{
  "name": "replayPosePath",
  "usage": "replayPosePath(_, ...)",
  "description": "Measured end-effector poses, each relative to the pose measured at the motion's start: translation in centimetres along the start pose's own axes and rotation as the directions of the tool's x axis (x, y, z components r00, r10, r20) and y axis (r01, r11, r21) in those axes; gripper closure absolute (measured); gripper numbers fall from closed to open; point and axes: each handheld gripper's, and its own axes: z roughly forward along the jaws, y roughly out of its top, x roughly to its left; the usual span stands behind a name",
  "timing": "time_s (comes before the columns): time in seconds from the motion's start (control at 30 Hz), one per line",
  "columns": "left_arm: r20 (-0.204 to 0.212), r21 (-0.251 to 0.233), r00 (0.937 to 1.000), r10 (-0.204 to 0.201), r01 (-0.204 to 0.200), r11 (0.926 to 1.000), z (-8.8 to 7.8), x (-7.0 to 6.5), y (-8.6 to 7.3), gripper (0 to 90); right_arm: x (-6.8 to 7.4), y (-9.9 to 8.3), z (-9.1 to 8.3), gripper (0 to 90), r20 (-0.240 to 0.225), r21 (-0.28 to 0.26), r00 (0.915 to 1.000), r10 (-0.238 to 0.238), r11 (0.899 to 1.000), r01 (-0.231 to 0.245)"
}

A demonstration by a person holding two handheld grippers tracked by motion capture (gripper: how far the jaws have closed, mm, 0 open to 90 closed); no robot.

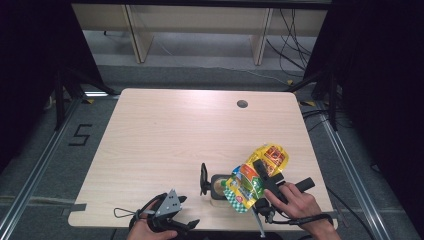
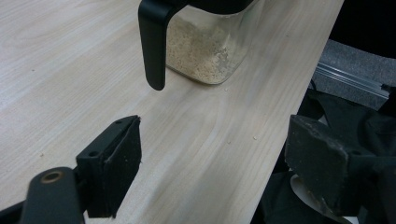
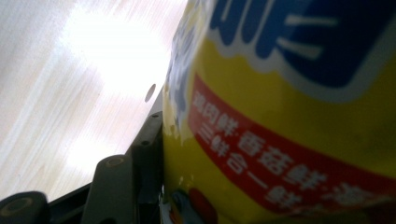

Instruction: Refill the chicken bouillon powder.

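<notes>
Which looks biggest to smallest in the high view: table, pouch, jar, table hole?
1. Table
2. Pouch, held tilted over the jar in the right gripper
3. Jar, partly hidden by the pouch, so its rank against the pouch is less sure
4. Table hole

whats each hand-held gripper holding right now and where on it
The right hand-held gripper grips the yellow seasoning bag across its middle, tilted over the jar. The left hand-held gripper holds nothing, jaws open.
</notes>
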Motion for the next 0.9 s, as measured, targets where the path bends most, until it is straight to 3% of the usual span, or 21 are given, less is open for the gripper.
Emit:
replayPosePath(0.03,-0.003,0.004,1.0000,0.004,-0.004,1.0000,-0.02,0.04,0.01,18.3,0.03,-0.07,-0.05,44.6,-0.004,0.007,0.9999,0.012,1.000,-0.012)
replayPosePath(0.07,-0.003,0.004,1.0000,0.004,-0.004,1.0000,-0.02,0.04,0.01,18.3,-0.24,-0.12,0.06,44.7,0.000,-0.011,0.9999,-0.015,1.000,0.015)
replayPosePath(0.13,-0.002,0.004,1.0000,0.005,-0.005,1.0000,-0.01,0.04,0.01,18.4,0.03,-0.17,-0.16,44.6,0.007,0.019,0.9992,0.039,0.999,-0.039)
replayPosePath(0.17,0.002,0.004,0.9996,0.030,-0.030,0.9995,-0.02,0.17,0.06,18.3,-0.11,-0.17,-0.11,44.7,0.010,0.009,0.9998,0.018,1.000,-0.018)
replayPosePath(0.2,-0.001,0.004,0.9999,0.013,-0.013,0.9999,-0.02,0.06,0.02,18.3,-0.34,-0.17,0.01,44.7,0.011,-0.010,0.9999,-0.013,1.000,0.013)
replayPosePath(0.27,-0.001,0.003,0.9999,0.016,-0.016,0.9999,-0.02,0.08,0.03,18.3,0.32,-0.15,-0.24,44.7,-0.001,0.035,0.9982,0.059,0.998,-0.059)
replayPosePath(0.37,-0.002,0.004,1.0000,0.006,-0.006,1.0000,-0.01,0.04,0.01,18.3,0.44,-0.16,-0.20,44.7,-0.004,0.036,0.9980,0.064,0.997,-0.063)
replayPosePath(0.4,0.001,0.004,0.9998,0.021,-0.021,0.9998,-0.02,0.12,0.04,18.3,0.33,-0.21,-0.15,44.7,-0.006,0.030,0.9986,0.053,0.998,-0.052)
replayPosePath(0.43,-0.001,0.004,1.0000,0.007,-0.007,1.0000,-0.01,0.05,0.02,18.3,-0.05,-0.19,0.02,44.7,0.002,0.002,1.0000,-0.001,1.000,0.001)
replayPosePath(0.47,-0.001,0.001,1.0000,0.008,-0.008,1.0000,0.00,0.03,0.01,18.3,0.31,-0.20,-0.17,44.7,0.002,0.030,0.9987,0.051,0.998,-0.051)
replayPosePath(0.5,0.001,0.001,0.9998,0.020,-0.020,0.9998,0.00,0.11,0.04,18.4,0.38,-0.22,-0.23,44.7,-0.001,0.037,0.9981,0.062,0.997,-0.062)
replayPosePath(0.57,-0.001,0.003,0.9999,0.013,-0.013,0.9999,0.00,0.07,0.03,18.3,0.15,-0.23,-0.15,44.7,-0.001,0.022,0.9995,0.033,0.999,-0.032)
replayPosePath(0.63,-0.001,0.002,1.0000,0.009,-0.009,1.0000,0.01,0.04,0.02,18.3,0.25,-0.16,-0.22,44.7,0.007,0.028,0.9991,0.043,0.999,-0.043)
replayPosePath(0.67,-0.002,0.005,1.0000,0.008,-0.008,1.0000,0.01,0.05,0.01,18.4,-0.20,-0.13,0.03,44.7,0.002,-0.010,0.9997,-0.026,1.000,0.026)
replayPosePath(0.73,-0.003,0.004,1.0000,0.008,-0.008,1.0000,-0.01,0.04,0.01,18.3,-0.02,-0.10,-0.05,44.7,0.001,0.001,1.0000,0.005,1.000,-0.005)
replayPosePath(0.8,0.000,0.001,0.9999,0.010,-0.010,0.9999,0.01,0.05,0.02,18.3,-0.21,-0.06,0.04,44.7,0.009,-0.016,0.9997,-0.024,1.000,0.024)
replayPosePath(0.83,0.000,0.001,0.9999,0.010,-0.010,0.9999,0.01,0.05,0.02,18.3,-0.07,-0.09,-0.03,44.7,0.004,-0.002,1.0000,0.002,1.000,-0.002)
replayPosePath(0.9,-0.002,0.004,0.9999,0.014,-0.014,0.9999,-0.01,0.07,0.02,18.4,-0.23,-0.12,0.04,44.7,0.001,-0.014,0.9998,-0.020,1.000,0.020)
